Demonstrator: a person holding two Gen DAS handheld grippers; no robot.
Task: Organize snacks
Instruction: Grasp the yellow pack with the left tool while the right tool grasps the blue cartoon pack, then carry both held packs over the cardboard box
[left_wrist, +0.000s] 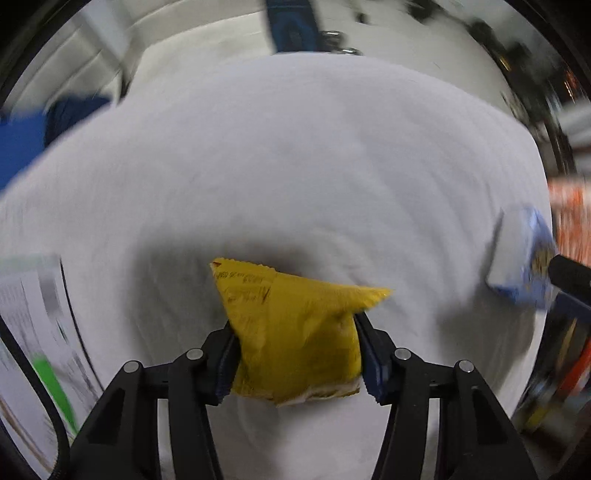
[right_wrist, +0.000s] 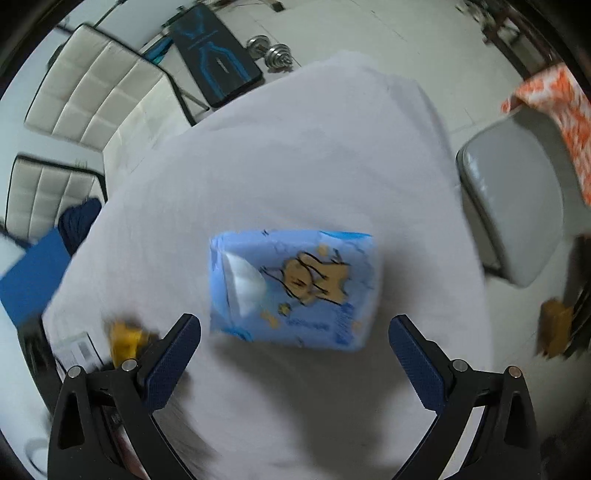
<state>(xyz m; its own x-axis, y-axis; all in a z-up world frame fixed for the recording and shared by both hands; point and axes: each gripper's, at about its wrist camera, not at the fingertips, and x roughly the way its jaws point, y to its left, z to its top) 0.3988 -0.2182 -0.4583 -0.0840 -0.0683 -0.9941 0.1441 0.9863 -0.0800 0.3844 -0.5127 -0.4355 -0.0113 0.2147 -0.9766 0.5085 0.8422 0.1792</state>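
Left gripper (left_wrist: 295, 354) clamps the yellow pouch (left_wrist: 291, 332) across its lower half, both pads pressed into its sides; pouch held above the white cloth (left_wrist: 295, 166), top corners pointing ahead

Right gripper (right_wrist: 294, 354) spread wide, nothing between the fingers

Blue pack (right_wrist: 293, 290) lies flat on the cloth, dead ahead of the right gripper, just beyond the fingertips and centred on the gap. Its long axis runs side to side, across the fingers, nearly as wide as the opening

Judgement: right arm is nearer the pack; a straight advance should bracket it, with little clearance at either end
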